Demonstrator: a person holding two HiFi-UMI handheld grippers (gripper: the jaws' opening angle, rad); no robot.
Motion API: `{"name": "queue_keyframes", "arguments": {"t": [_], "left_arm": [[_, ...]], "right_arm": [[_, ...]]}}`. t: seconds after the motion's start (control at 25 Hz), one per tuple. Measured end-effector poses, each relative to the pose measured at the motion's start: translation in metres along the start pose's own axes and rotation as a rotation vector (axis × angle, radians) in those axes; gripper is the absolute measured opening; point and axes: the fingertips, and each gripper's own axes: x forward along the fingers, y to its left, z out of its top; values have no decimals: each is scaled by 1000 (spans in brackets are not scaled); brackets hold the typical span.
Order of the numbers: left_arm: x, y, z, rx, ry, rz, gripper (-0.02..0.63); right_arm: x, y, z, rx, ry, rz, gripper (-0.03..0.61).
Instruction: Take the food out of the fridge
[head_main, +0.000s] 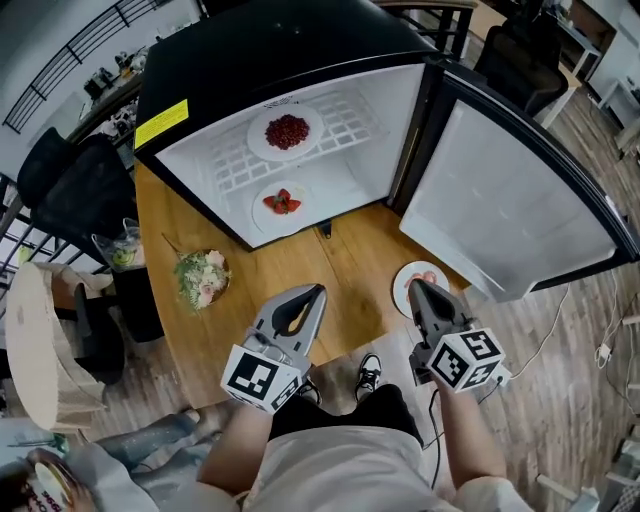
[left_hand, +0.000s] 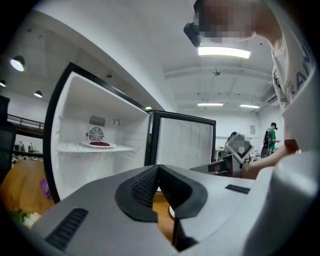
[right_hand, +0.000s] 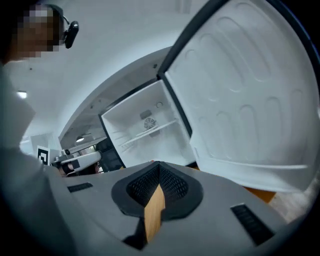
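Observation:
A black fridge (head_main: 200, 75) stands open on a wooden table (head_main: 345, 260), its door (head_main: 510, 200) swung to the right. On the upper shelf is a white plate of dark red berries (head_main: 287, 132) (left_hand: 100, 144). A plate of strawberries (head_main: 282, 203) lies on the fridge floor. Out on the table are a salad plate (head_main: 203, 277) and a white plate with pinkish food (head_main: 405, 280), half hidden by my right gripper (head_main: 416, 287) (right_hand: 159, 166). My left gripper (head_main: 317, 291) (left_hand: 157, 168) hovers over the table's front. Both are shut and hold nothing.
A black chair (head_main: 70, 175) and a low stand with a cup of greens (head_main: 122, 250) are left of the table. A round wooden stool (head_main: 35, 340) sits further left. The open door overhangs the table's right edge; a cable (head_main: 560, 320) trails on the floor.

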Motion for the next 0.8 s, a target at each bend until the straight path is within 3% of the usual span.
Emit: {"name": "queue_keyframes", "arguments": {"t": [0.16,0.32,0.56,0.8], "left_arm": [[-23,17,22,13,-50,69,6],[-48,35,42,44,-87,134,6],[-75,57,61,51,-121,206,6],[-74,62,61,65,-122,216,6]], "right_arm": [[13,49,33,-165,-43,90,20],[20,86,58,-267,-92,145,20],[31,121,73,-351,-127,189,20],[37,124,72,-349,-119,196,20]]}}
